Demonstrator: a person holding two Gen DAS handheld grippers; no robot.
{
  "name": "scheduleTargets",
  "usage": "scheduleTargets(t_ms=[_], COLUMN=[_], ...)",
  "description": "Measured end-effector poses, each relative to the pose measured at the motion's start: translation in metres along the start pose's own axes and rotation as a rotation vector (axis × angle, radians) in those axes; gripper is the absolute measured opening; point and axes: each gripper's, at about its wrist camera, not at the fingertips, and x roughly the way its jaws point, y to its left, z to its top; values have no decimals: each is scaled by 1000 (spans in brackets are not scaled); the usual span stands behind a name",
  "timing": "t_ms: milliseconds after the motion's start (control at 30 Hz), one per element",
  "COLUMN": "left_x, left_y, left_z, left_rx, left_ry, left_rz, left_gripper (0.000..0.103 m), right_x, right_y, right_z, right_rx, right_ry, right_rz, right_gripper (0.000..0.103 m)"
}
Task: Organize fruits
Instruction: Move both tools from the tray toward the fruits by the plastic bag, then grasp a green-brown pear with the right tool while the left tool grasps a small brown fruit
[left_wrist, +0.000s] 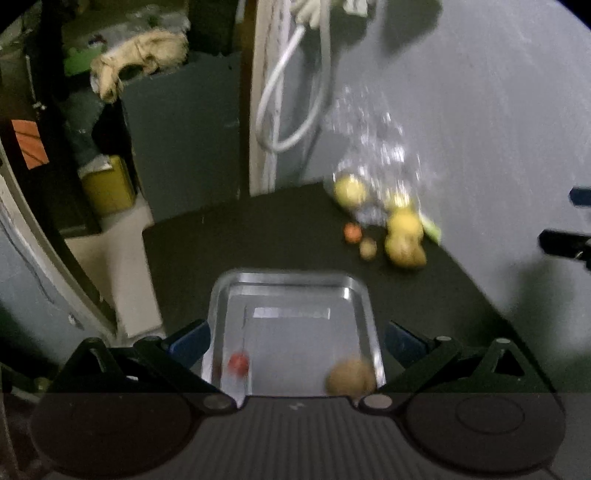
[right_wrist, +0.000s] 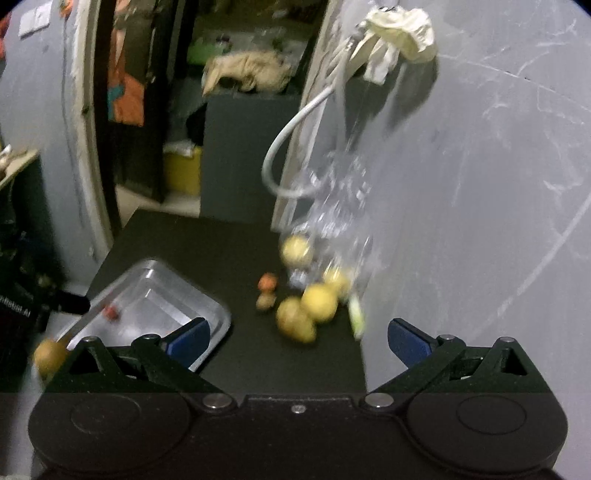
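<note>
Fingers of left gripper (left_wrist: 295, 341) spread wide, nothing btwn them, hovering right over the metal tray (left_wrist: 364, 306). Right gripper (right_wrist: 297, 338) likewise gaping, empty, tray off to its left. Both views blurred.

Just ahead of left gripper, inside tray: 1 small red fruit (left_wrist: 238, 363) on its left side, 1 round brown fruit (left_wrist: 349, 378) at its right near corner. So 2 in tray.

Further ahead and to the right, on the black table (left_wrist: 240, 240): 1 small orange fruit (left_wrist: 352, 232), 1 small brown one (left_wrist: 368, 248), then a touching cluster of approx 3 yellow fruits (left_wrist: 404, 236), w/ 1 more inside the clear plastic bag (left_wrist: 373, 147) against the wall.

Judgement: small ones light, round, prob. roll; pinch across the widest part. Yellow ones heavier, firm, smooth-skinned; grip mid-body, not too hard. Bag flimsy, crinkly.
</note>
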Motion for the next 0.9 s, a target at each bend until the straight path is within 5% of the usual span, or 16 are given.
scheduleTargets(t_ms=[333,900], left_x=[99,216], left_y=[-22,-53], left_z=[33,62], left_rx=[-189,-249], left_ry=[31,113], left_rz=[-11,-100], left_gripper=[102,102], right_x=[120,222], right_y=[-8,-5], right_z=[-48,-79], right_rx=[11,68], right_ry=[-24,26], right_rz=[-5,41], right_gripper=[102,94])
